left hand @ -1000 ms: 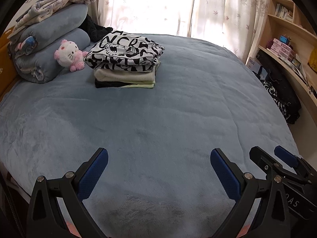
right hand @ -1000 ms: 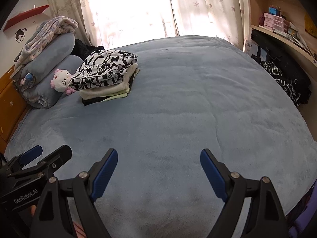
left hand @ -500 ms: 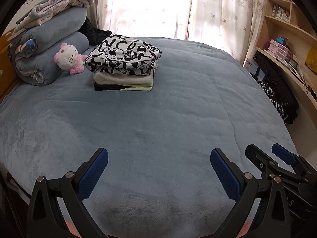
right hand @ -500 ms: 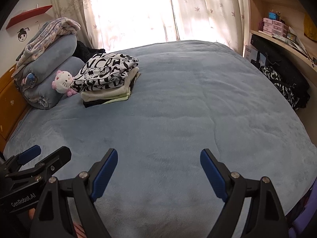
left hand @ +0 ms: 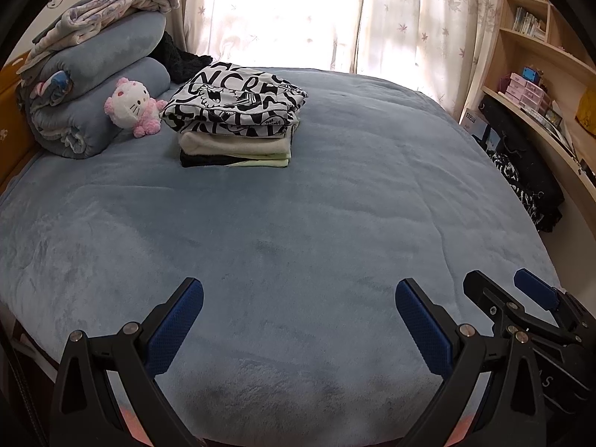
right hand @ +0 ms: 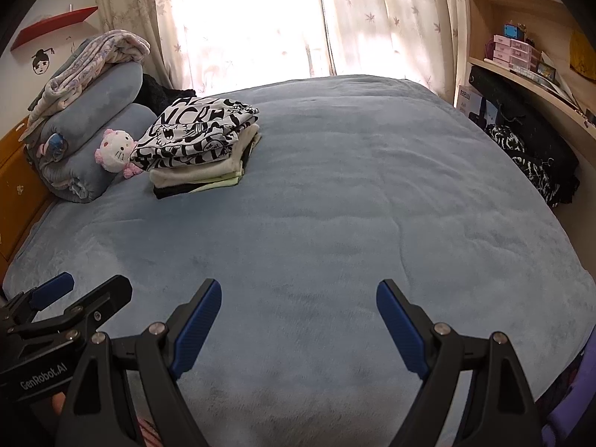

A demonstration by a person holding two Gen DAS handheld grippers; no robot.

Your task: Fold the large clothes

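Both claws empty over the bed, folded pile done at the far left.

Left claw (left hand: pixel 300 320) & right claw (right hand: pixel 298 322) hang side by side w/ jaws spread wide, nothing between the pads, both over bare blue bed cover (left hand: pixel 335 205). Folded clothes stack (left hand: pixel 234 119), black-white print top on it, sits near the pink plush toy (left hand: pixel 132 106) & rolled bedding (left hand: pixel 93 85). Likely next garment: dark patterned heap (right hand: pixel 532 156) off the bed's right side under the shelf; risk is a claw snagging only one layer so it drags or bunches, or brushing the stack & toppling it. Vs a second ago: stack sits slightly lower in both views, claws just as wide.
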